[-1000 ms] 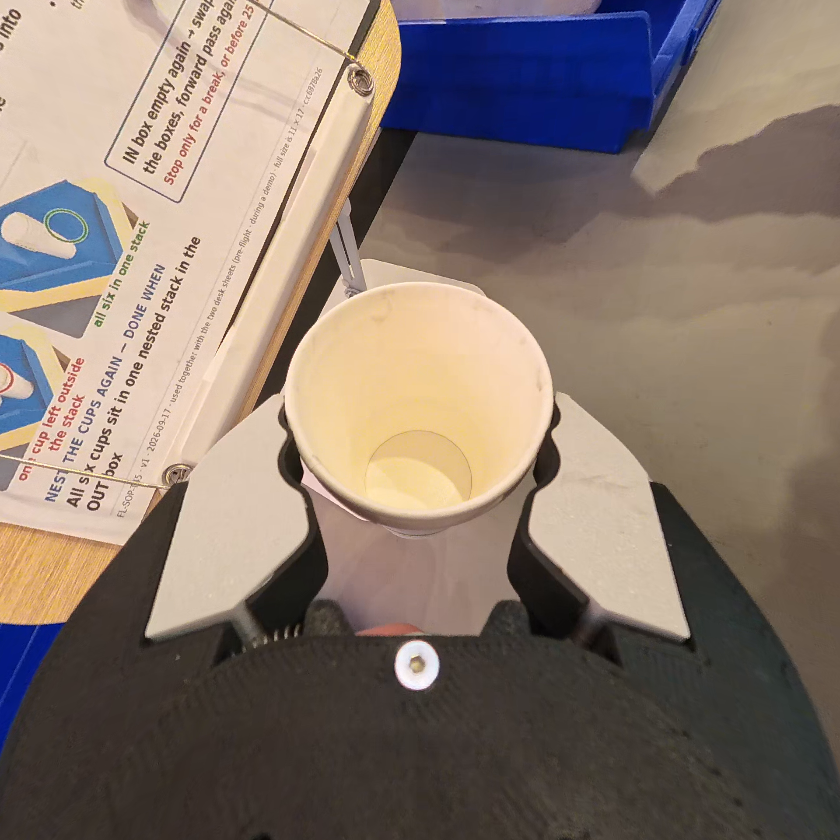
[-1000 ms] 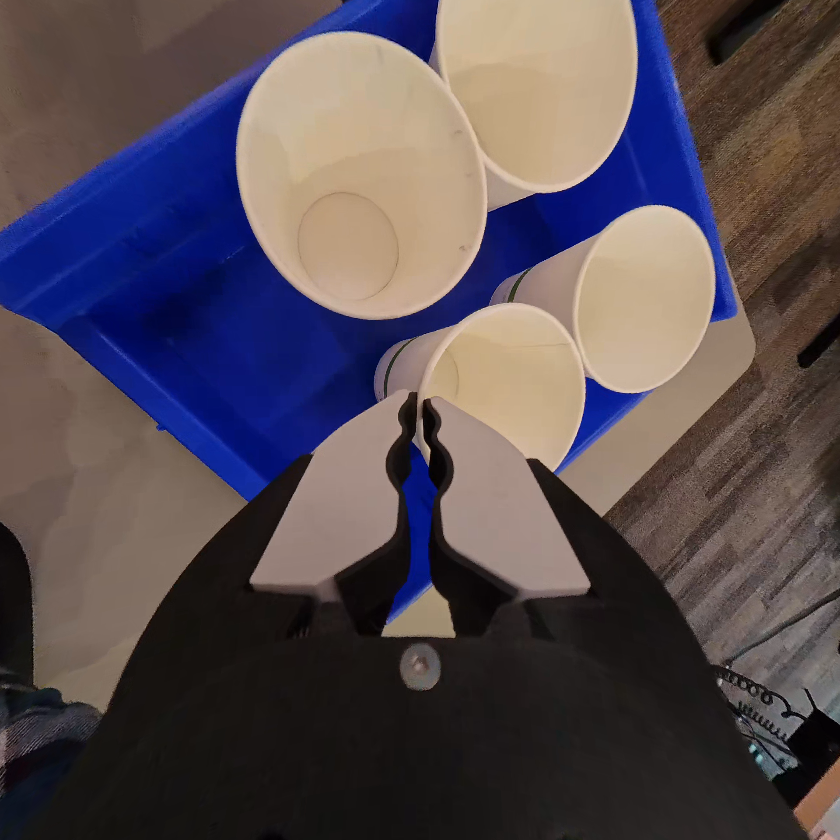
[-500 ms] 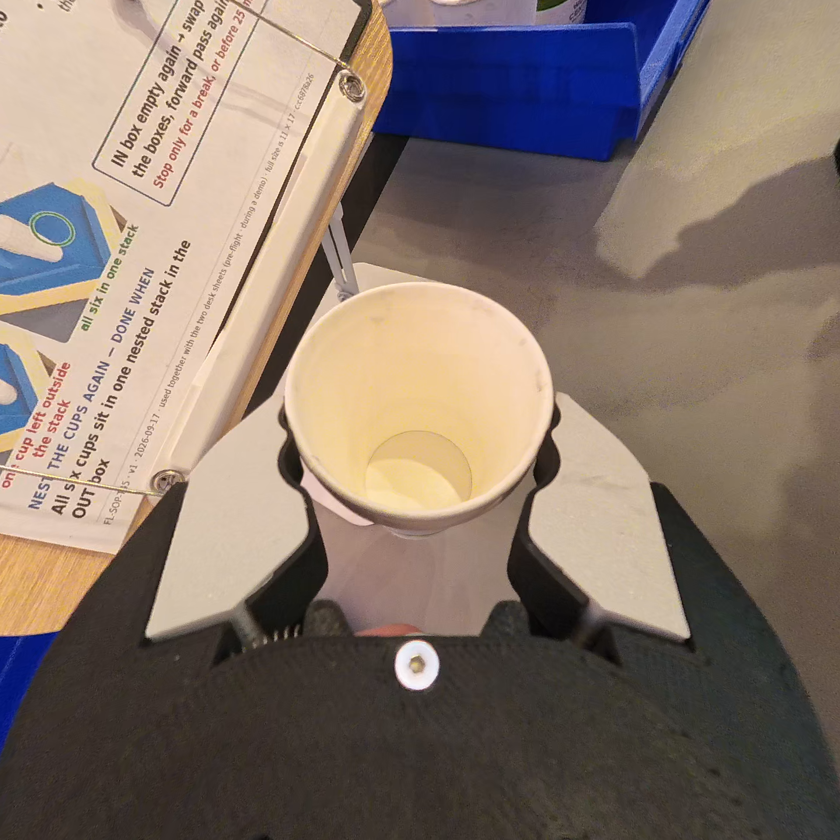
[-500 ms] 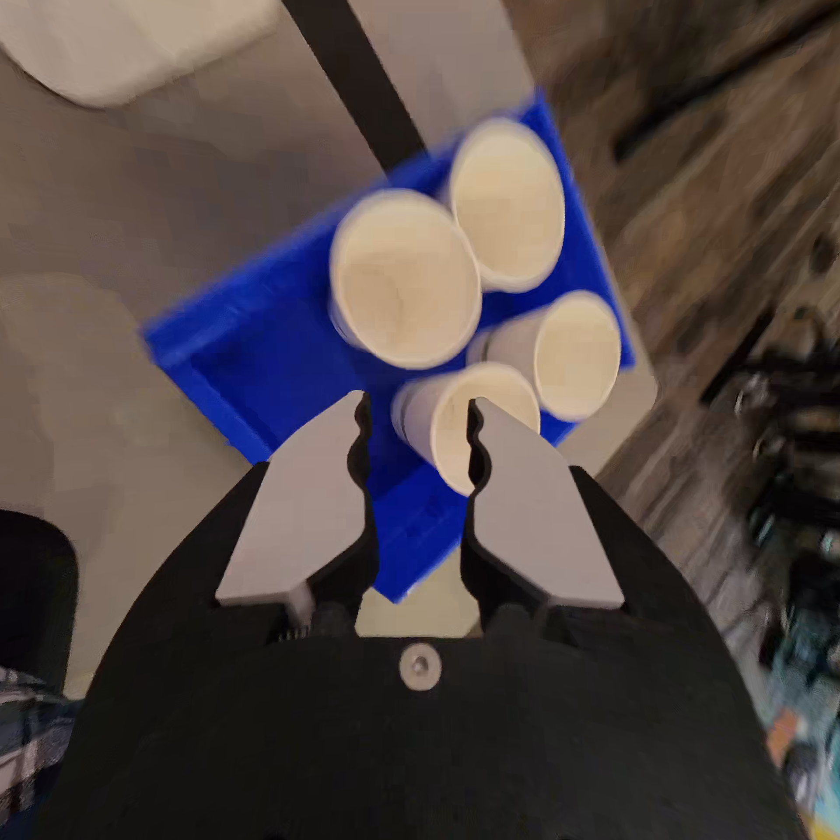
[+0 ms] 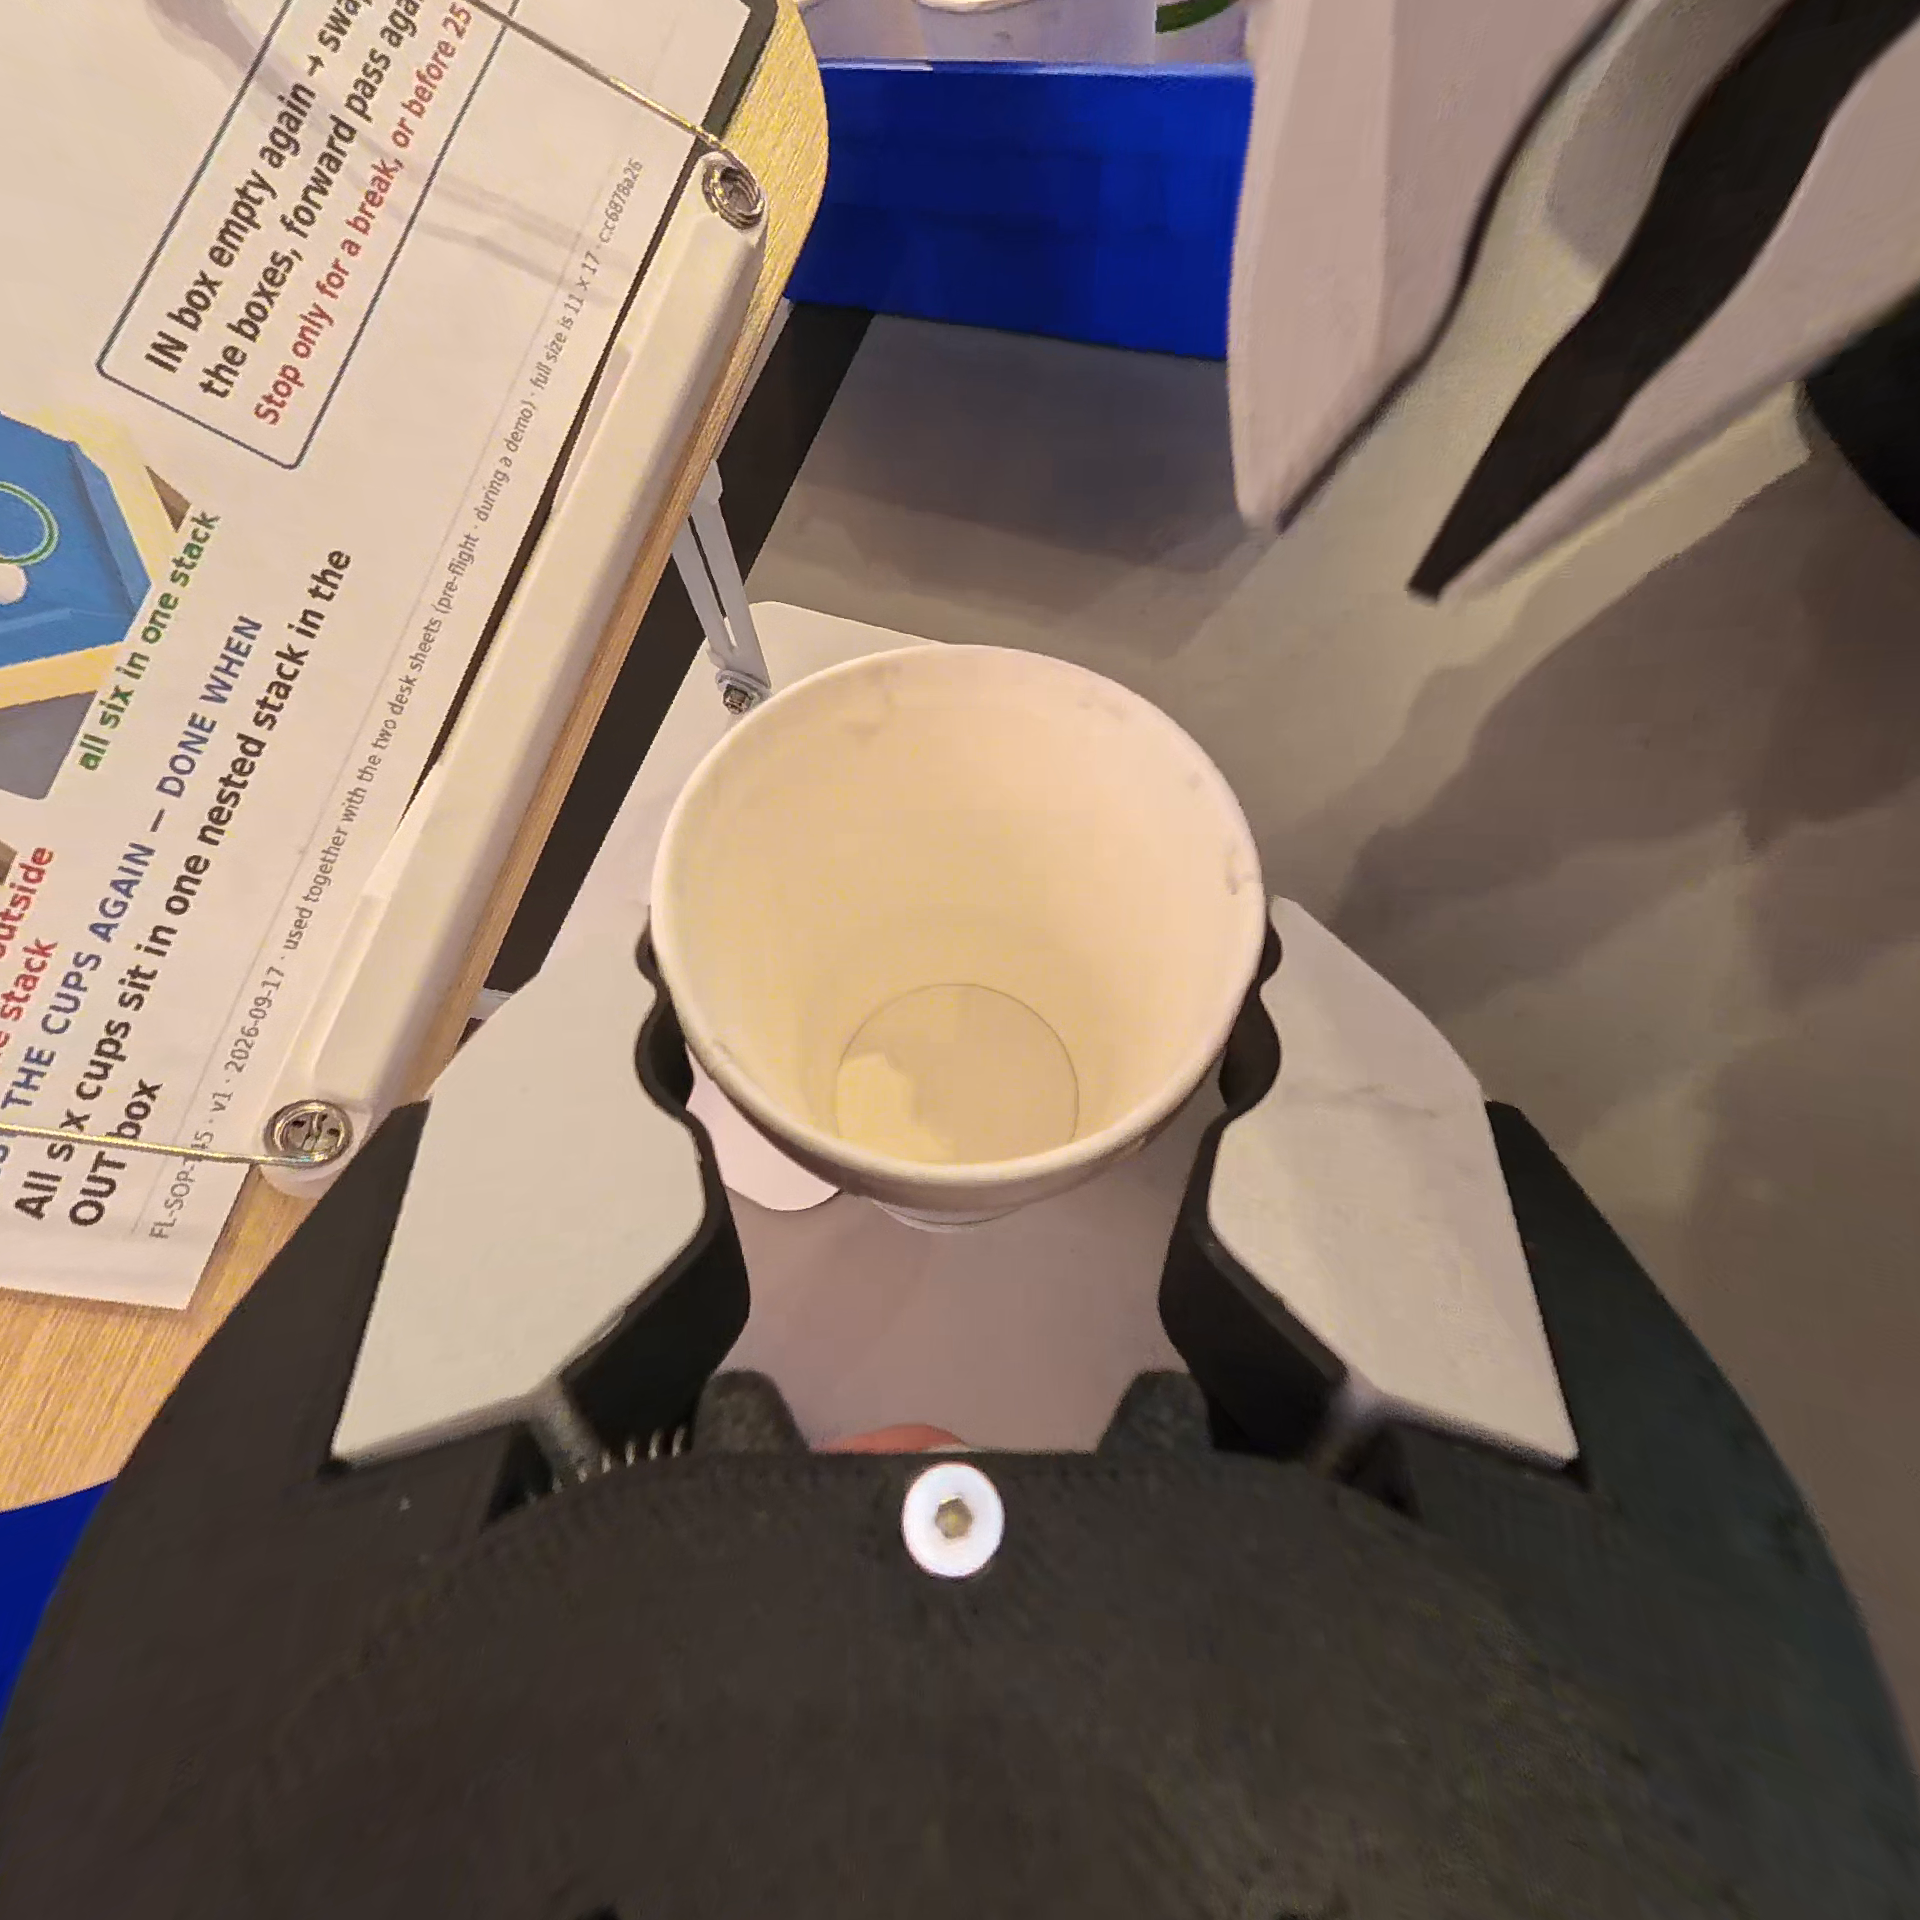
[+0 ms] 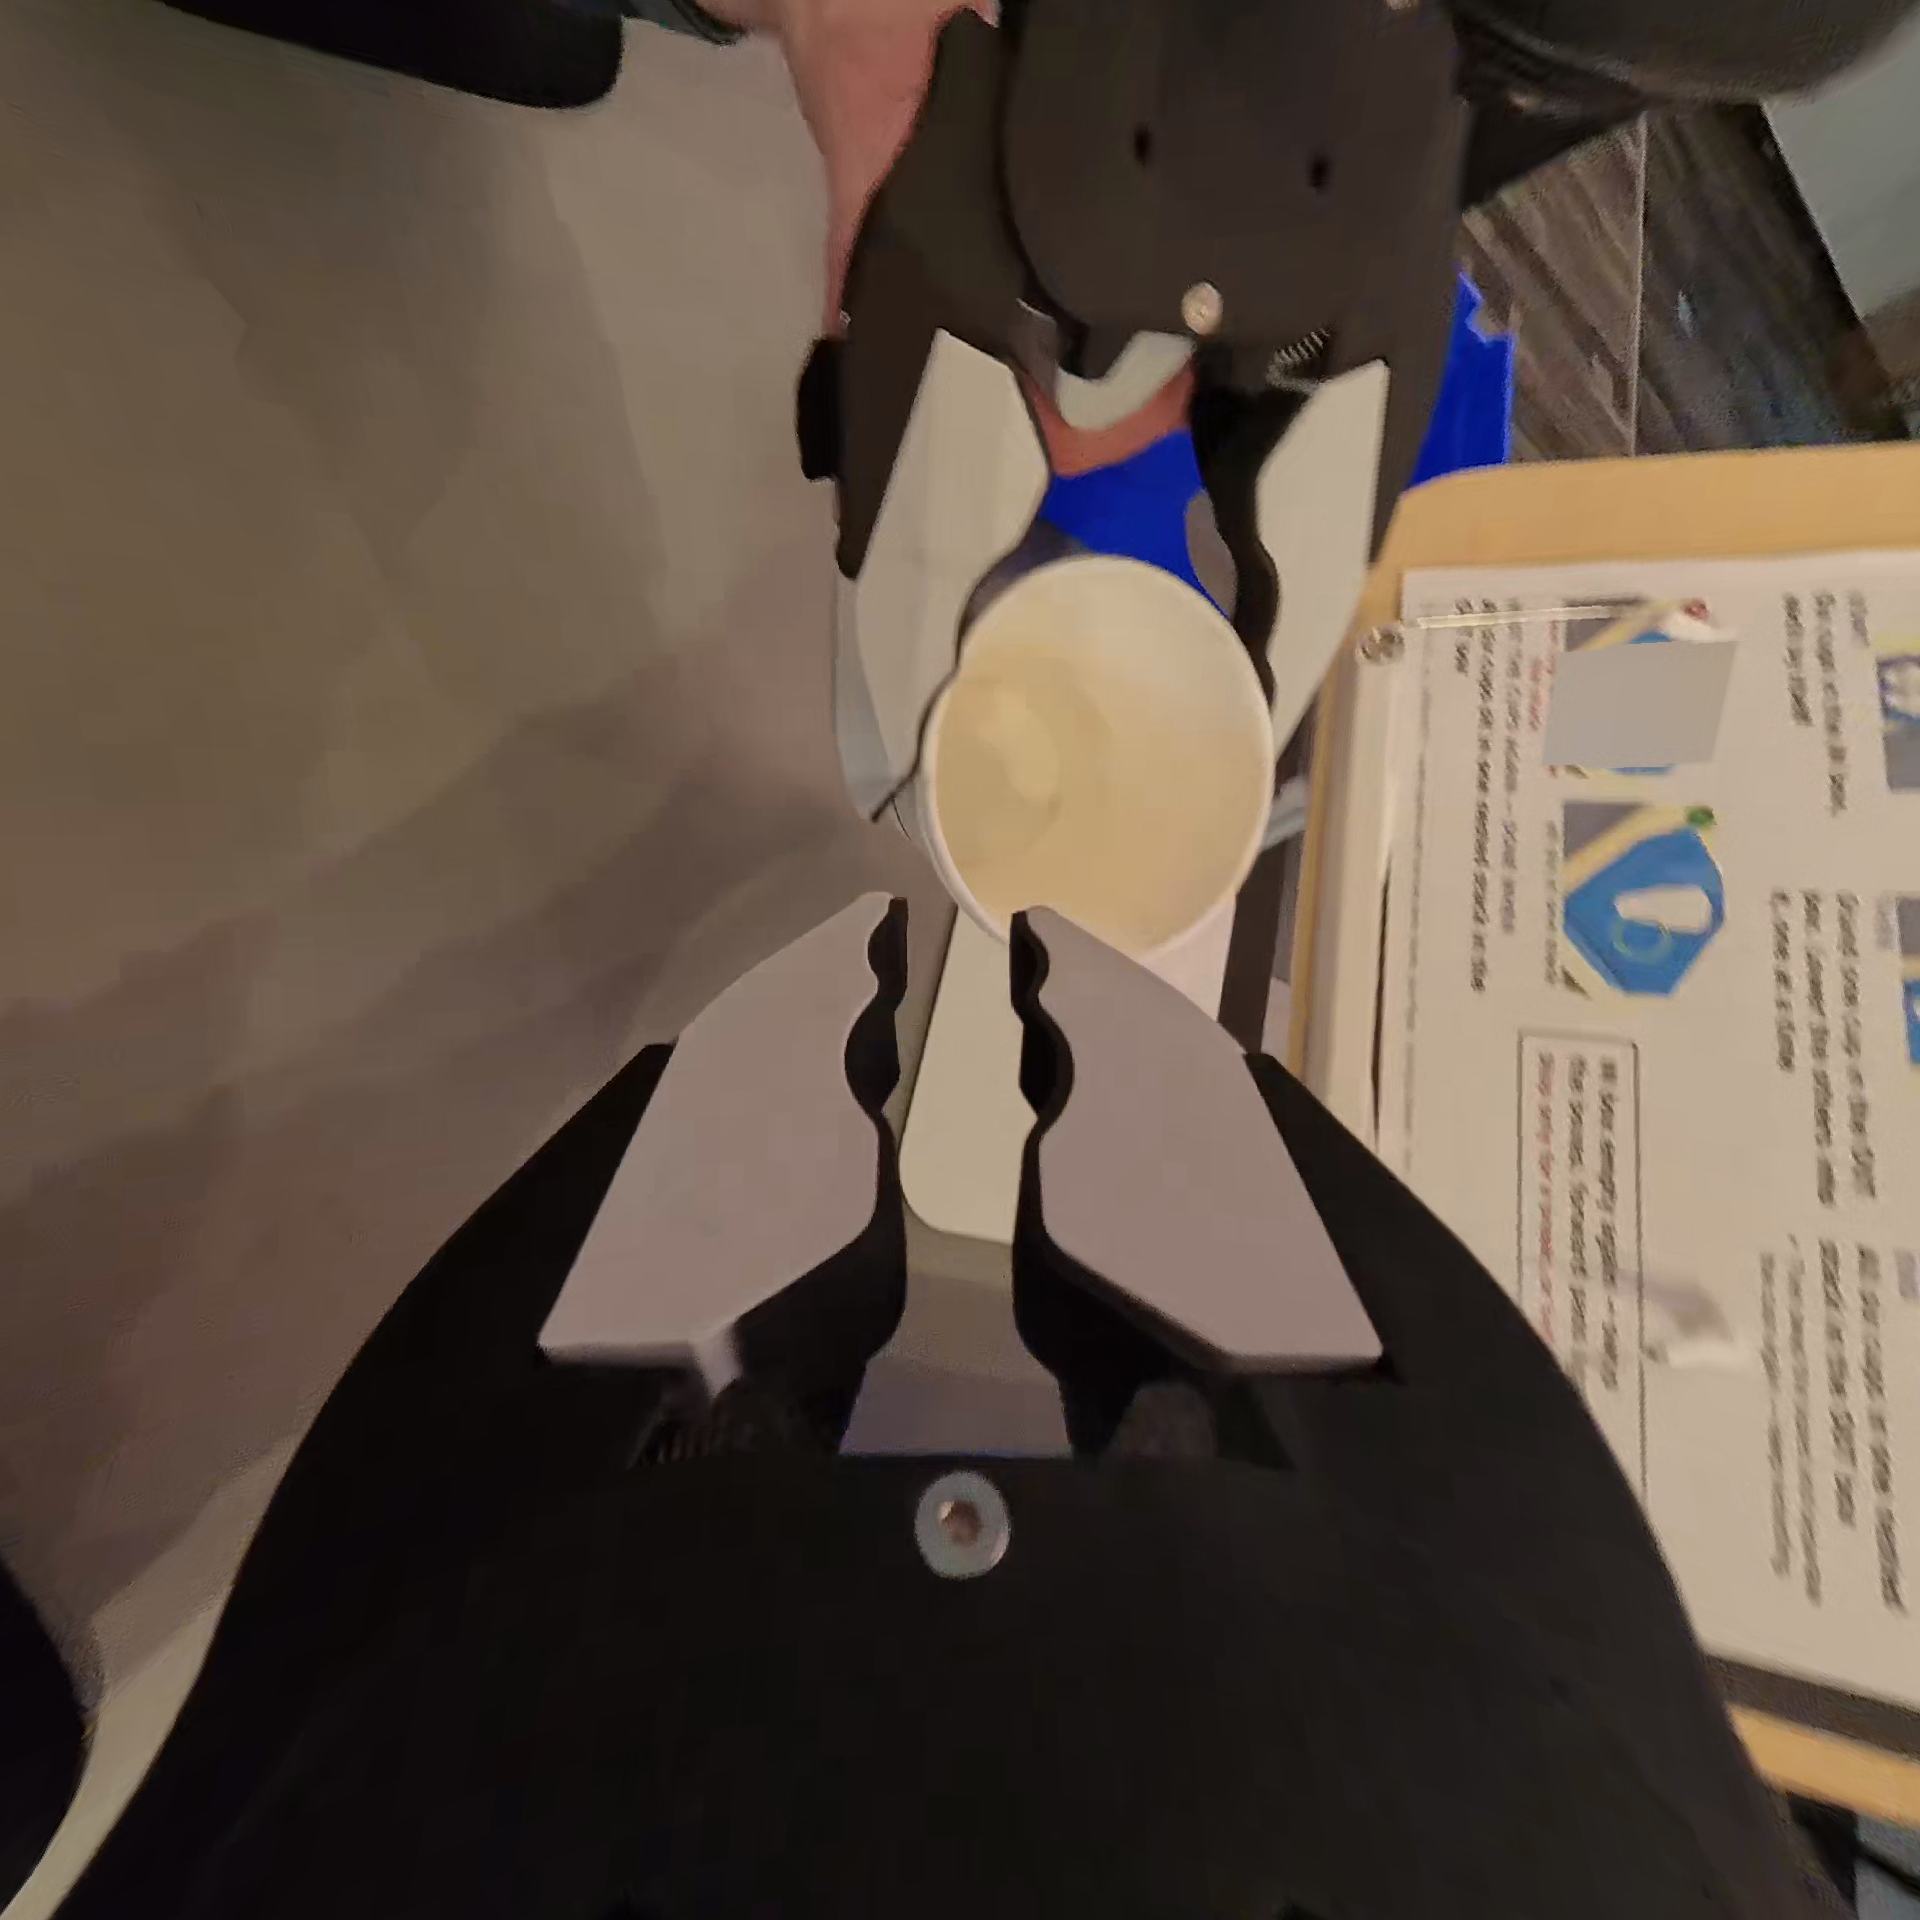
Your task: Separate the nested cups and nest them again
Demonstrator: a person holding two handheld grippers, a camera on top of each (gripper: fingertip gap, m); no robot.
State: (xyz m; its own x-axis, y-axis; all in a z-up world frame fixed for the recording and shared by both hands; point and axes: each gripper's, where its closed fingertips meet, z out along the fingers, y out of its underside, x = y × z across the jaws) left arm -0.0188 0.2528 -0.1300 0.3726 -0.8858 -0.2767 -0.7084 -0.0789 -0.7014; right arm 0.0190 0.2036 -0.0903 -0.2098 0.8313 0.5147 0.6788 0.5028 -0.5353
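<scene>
Lab workstation: instruction sheet, blue bin, grey table.

The left wrist view looks steeply down along the left gripper from close above, straight into a white paper cup over the grey desk. The right wrist view looks down along the right gripper from the opposite side, facing that cup. Both views share the cup, the instruction sheet beside it, and the desk under it.
</scene>
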